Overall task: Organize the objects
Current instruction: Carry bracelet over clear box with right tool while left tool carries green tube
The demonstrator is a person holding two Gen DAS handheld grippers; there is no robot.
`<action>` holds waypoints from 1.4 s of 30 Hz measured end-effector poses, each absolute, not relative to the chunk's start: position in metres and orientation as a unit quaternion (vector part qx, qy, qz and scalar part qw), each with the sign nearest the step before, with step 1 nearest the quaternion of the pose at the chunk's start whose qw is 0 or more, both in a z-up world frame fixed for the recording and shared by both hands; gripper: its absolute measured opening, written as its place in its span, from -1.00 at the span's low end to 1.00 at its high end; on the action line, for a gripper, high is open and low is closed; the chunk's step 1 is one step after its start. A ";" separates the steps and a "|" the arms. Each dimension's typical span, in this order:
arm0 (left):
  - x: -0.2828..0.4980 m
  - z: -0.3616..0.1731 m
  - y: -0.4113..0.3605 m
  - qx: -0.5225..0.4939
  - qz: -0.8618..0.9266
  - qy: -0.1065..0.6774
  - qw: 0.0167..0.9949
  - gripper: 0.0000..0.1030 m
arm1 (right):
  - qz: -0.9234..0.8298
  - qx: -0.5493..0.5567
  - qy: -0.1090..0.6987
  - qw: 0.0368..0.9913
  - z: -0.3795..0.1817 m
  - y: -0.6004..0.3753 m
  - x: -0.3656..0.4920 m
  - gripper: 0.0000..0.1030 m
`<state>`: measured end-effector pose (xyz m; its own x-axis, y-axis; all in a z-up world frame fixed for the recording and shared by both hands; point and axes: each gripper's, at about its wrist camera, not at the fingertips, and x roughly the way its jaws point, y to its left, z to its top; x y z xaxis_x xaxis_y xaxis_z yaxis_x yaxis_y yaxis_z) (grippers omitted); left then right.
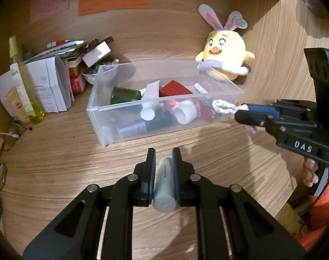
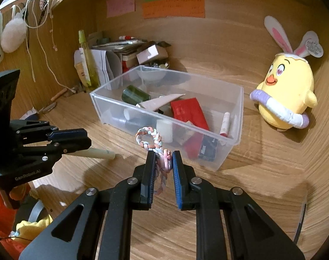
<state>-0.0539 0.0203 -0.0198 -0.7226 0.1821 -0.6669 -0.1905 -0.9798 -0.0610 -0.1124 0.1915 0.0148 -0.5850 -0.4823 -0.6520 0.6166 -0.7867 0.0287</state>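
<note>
A clear plastic bin (image 1: 95, 108) (image 2: 236, 112) sits on the wooden desk and holds several toiletries and a red box (image 2: 188, 110). My left gripper (image 1: 163, 153) is shut on a pale green tube (image 1: 164, 186) in front of the bin; the tube also shows in the right wrist view (image 2: 95, 153). My right gripper (image 2: 163, 153) is shut on a braided pink, white and blue cord (image 2: 151, 139), held just before the bin's near wall. In the left wrist view that cord (image 1: 224, 106) hangs at the bin's right end, from the right gripper (image 1: 238, 112).
A yellow chick plush with bunny ears (image 1: 226, 54) (image 2: 283, 95) stands right of the bin. Papers, boxes and bottles (image 1: 45, 82) (image 2: 112, 60) crowd the back left corner. Coloured notes (image 2: 173, 6) are stuck on the back wall.
</note>
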 end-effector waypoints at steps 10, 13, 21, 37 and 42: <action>-0.051 0.004 0.017 -0.329 0.940 0.005 0.090 -0.73 | -0.894 0.312 0.083 0.312 0.031 0.195 -0.117 -0.73; -0.054 0.010 0.017 -0.322 0.943 0.000 0.091 -0.73 | -0.895 0.308 0.082 0.313 0.033 0.194 -0.120 -0.73; -0.063 0.029 0.014 -0.300 0.950 -0.016 0.090 -0.73 | -0.897 0.300 0.073 0.316 0.040 0.191 -0.130 -0.73; -0.105 0.075 0.006 -0.263 0.962 -0.029 0.073 -0.74 | -0.903 0.286 0.062 0.314 0.057 0.185 -0.162 -0.73; -0.126 0.080 -0.001 -0.265 0.961 -0.037 0.064 -0.74 | -0.905 0.284 0.065 0.311 0.063 0.182 -0.175 -0.73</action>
